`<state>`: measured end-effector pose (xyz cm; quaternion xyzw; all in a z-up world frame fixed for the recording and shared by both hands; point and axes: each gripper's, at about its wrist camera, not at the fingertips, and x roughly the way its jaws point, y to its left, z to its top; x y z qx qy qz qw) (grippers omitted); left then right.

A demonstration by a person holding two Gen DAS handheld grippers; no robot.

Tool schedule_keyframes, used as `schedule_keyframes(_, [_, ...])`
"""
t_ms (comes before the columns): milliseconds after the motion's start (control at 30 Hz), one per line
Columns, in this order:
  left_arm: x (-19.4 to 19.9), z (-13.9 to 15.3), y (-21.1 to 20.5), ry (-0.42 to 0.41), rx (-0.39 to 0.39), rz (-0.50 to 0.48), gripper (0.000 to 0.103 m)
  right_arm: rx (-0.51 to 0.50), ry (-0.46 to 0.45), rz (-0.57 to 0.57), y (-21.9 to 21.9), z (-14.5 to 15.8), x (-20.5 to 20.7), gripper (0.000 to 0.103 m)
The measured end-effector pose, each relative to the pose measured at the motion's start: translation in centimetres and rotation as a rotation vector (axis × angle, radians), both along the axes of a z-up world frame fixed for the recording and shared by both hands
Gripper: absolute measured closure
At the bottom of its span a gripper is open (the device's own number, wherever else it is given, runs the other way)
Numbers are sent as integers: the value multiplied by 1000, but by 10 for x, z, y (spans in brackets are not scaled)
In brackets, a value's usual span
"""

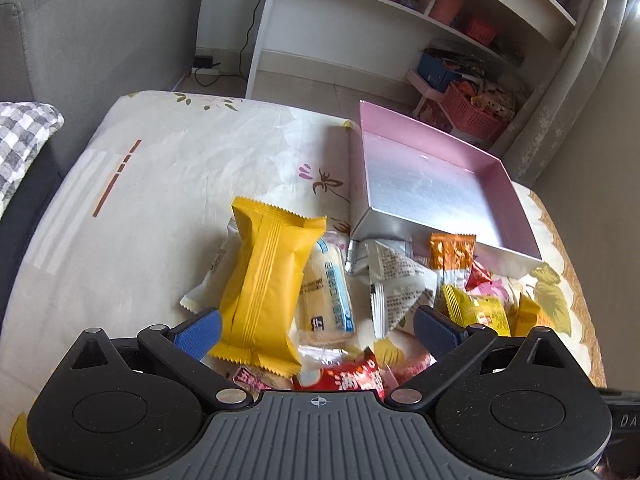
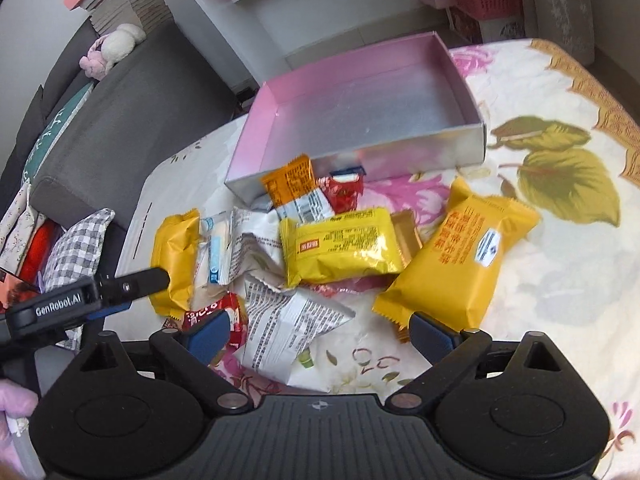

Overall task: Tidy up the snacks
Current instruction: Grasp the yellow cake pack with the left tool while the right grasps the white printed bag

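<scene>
A heap of wrapped snacks lies on the flowered tablecloth in front of a shallow box (image 1: 376, 222) (image 2: 400, 156), silver outside, pink inside, with nothing in it. My left gripper (image 1: 318, 332) is open wide over the heap. A long yellow packet (image 1: 268, 288) (image 2: 176, 256) lies against its left pad, and a white and blue packet (image 1: 328, 292) and a red packet (image 1: 356, 376) lie between the jaws. My right gripper (image 2: 322, 334) is open above a white printed packet (image 2: 288, 332). A big yellow packet (image 2: 456, 256) lies by its right pad. The left gripper's finger (image 2: 140, 280) shows at the left of the right wrist view.
A grey sofa (image 2: 132, 92) with a checked cushion (image 2: 76, 248) stands left of the table. White shelves (image 1: 400, 4) and pink baskets (image 1: 476, 112) stand behind it. Bare cloth (image 1: 160, 184) lies left of the heap, and the table's edge (image 2: 600, 100) runs at the right.
</scene>
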<state>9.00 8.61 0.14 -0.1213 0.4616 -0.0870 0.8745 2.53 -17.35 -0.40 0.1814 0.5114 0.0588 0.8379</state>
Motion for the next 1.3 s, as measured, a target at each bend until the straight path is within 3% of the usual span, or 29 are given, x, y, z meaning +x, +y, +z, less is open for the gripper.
schedule_keyframes(167, [17,-12,10,5,-25,-24,5,96,49,15,12,-18,4,16])
schedule_keyframes(400, [24,-24,6,34,40,-34,18,95,57,50,29,-28,13,35])
schedule_keyframes(600, [29,-33,10,61,105,-4,52,42,57,70,37,-31,21,58])
schedule_keyframes(867, [26,-32,10,56,123,-4,63,27,46,67,32,-32,22,66])
schedule_keyframes(1300, [11,1,17,-30,75,24,65,65,-50,72,20,-1,11,68])
